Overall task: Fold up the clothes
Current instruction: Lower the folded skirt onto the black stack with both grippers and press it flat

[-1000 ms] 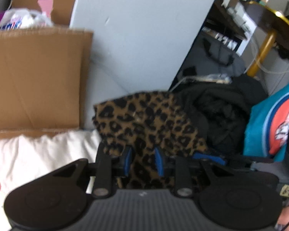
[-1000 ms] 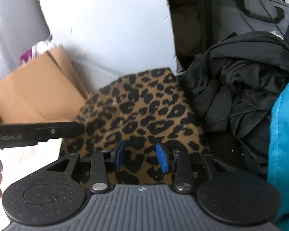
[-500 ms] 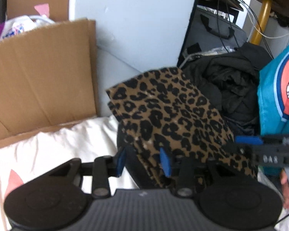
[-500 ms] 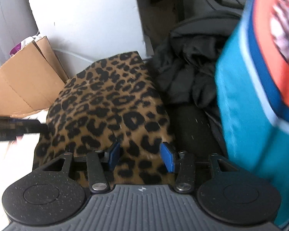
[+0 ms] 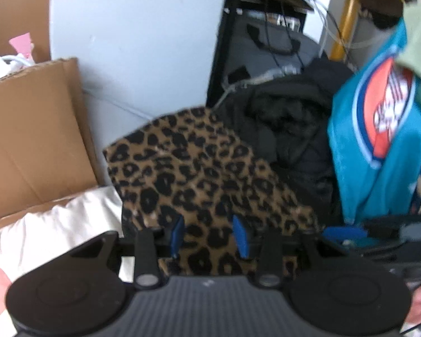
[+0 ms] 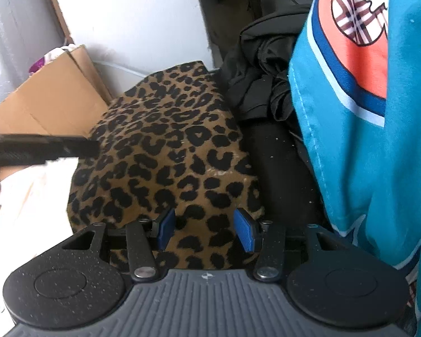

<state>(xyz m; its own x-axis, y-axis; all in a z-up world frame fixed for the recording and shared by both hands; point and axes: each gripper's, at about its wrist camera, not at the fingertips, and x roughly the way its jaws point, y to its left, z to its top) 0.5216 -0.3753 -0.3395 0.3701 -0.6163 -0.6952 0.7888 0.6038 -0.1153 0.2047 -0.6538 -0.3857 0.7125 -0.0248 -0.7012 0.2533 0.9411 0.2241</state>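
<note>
A folded leopard-print garment (image 5: 199,168) lies between a white pillow and a heap of black clothes. My left gripper (image 5: 209,234) hovers over its near edge with the blue pads apart and the fabric showing between them, not pinched. In the right wrist view the same garment (image 6: 165,146) lies under my right gripper (image 6: 206,226), whose pads also stand wide apart off the cloth. One of the left gripper's fingers (image 6: 56,147) reaches in from the left at the garment's edge. A blue pad of the right gripper's fingers (image 5: 343,231) shows at the right.
A teal shirt with an orange print (image 6: 365,140) hangs close on the right. The black clothes (image 5: 289,129) lie behind the leopard piece. An open cardboard box (image 5: 28,140) stands on the left by a white wall. A white pillow (image 5: 56,230) is at the lower left.
Both pairs of jaws have widened and the leopard garment now lies free. The right gripper shifted right, bringing the teal shirt close; the left view rolled and slid sideways.
</note>
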